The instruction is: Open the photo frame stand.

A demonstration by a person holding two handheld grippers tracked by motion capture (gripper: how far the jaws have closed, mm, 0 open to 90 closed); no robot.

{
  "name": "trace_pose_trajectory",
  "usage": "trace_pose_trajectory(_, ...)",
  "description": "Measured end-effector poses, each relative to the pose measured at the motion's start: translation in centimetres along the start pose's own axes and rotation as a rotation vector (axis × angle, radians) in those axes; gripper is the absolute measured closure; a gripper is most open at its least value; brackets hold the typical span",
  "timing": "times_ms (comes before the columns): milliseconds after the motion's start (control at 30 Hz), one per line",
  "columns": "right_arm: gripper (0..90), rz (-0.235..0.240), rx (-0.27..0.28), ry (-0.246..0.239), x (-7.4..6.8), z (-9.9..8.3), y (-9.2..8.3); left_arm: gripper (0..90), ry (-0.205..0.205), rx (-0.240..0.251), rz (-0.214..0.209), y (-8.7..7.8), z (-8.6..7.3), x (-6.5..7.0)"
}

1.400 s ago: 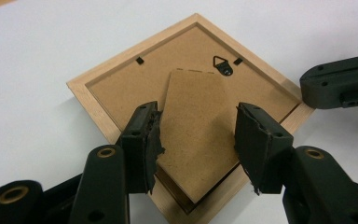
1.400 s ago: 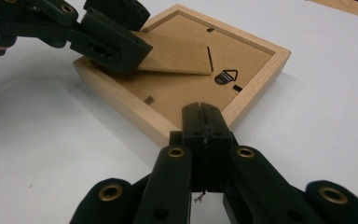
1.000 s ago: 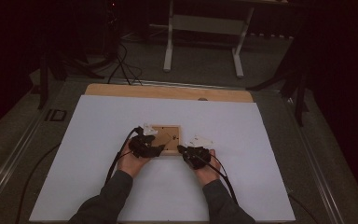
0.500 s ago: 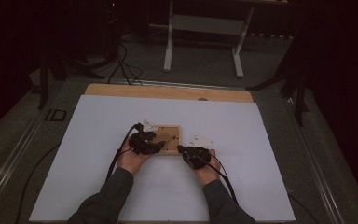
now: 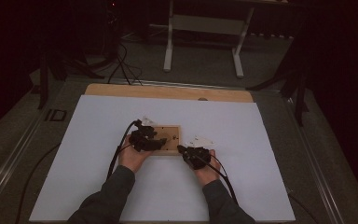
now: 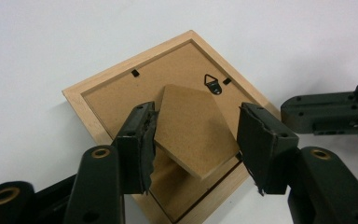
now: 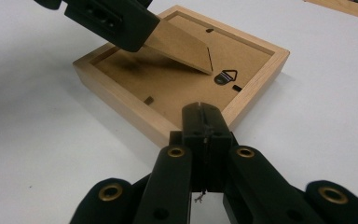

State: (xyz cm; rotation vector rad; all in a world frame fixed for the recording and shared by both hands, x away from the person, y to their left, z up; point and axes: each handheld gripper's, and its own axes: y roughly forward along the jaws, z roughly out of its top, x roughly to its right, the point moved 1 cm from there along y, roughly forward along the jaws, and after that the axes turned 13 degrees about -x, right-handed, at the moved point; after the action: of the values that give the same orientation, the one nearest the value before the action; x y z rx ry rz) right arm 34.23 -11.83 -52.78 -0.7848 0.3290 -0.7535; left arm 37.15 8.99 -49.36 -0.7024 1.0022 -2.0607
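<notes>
Left claw [image 6: 193,140] gripping raised stand flap [image 6: 193,128], right claw [image 7: 204,121] closed against frame [image 7: 121,114], white sheet [image 5: 261,140] beneath

Your high view was dim: the room around the bench [image 5: 270,154] fell almost to black, and only its white sheet caught light, evenly and without glare. Your 2 gripper views were brighter and sharp on the wooden frame [image 7: 121,100], which threw a soft shadow towards the camera. The near black tongs [image 6: 196,154] looked slightly soft.
</notes>
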Motion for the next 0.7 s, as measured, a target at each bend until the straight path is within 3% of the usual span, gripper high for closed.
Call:
trace_pose_trajectory(167,90.0,0.000,0.000,-0.001,0.0,0.0,0.0,44.4,-0.028,-0.017,-0.052,0.2,-0.1,-0.4)
trace_pose_trajectory(267,90.0,0.003,0.002,0.001,0.0,0.0,0.0,44.1,-0.067,-0.025,-0.105,0.4,0.0,-0.9)
trace_pose_trajectory(467,90.0,0.001,0.001,-0.001,0.0,0.0,0.0,44.1,-0.077,-0.061,-0.101,0.9,-0.1,-1.2)
trace_pose_trajectory(700,90.0,0.001,0.000,-0.003,0.0,0.0,0.0,45.8,-0.101,-0.080,-0.131,1.1,0.0,-1.3)
